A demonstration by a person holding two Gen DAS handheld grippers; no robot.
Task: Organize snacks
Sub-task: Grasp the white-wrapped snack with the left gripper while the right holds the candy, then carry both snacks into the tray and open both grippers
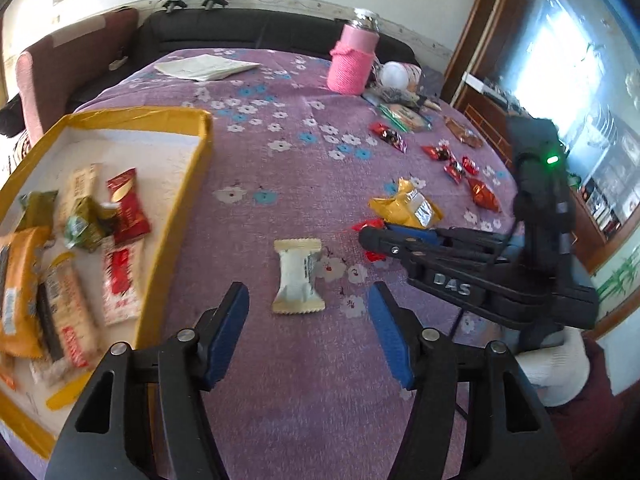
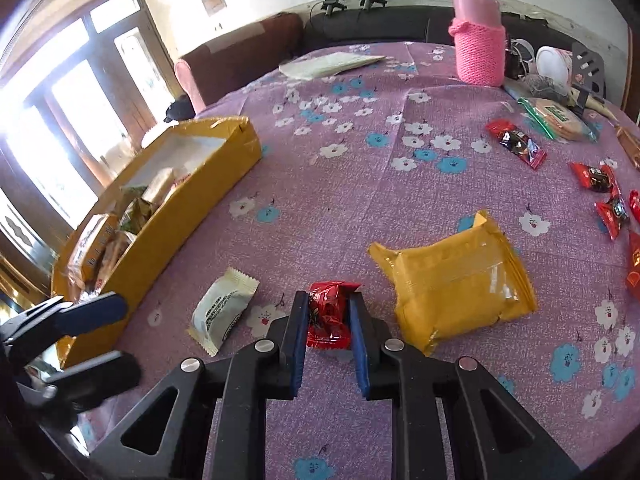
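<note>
A yellow cardboard tray [image 1: 200, 168] at the left holds several snack packets; it also shows in the right wrist view [image 2: 192, 216]. A cream snack packet [image 1: 298, 276] lies on the purple cloth just ahead of my open, empty left gripper [image 1: 308, 304]; it also shows in the right wrist view [image 2: 224, 312]. My right gripper [image 2: 328, 312] is shut on a small red snack packet [image 2: 328, 312], and shows from the side in the left wrist view [image 1: 368, 238]. A yellow packet [image 2: 452, 280] lies just right of it on the cloth.
Several red candies [image 2: 516, 144] and a green-edged biscuit pack [image 2: 556, 116] lie at the right. A pink knitted flask [image 2: 478, 40] and folded papers [image 2: 332, 64] stand at the back. A sofa [image 2: 360, 24] runs behind the table.
</note>
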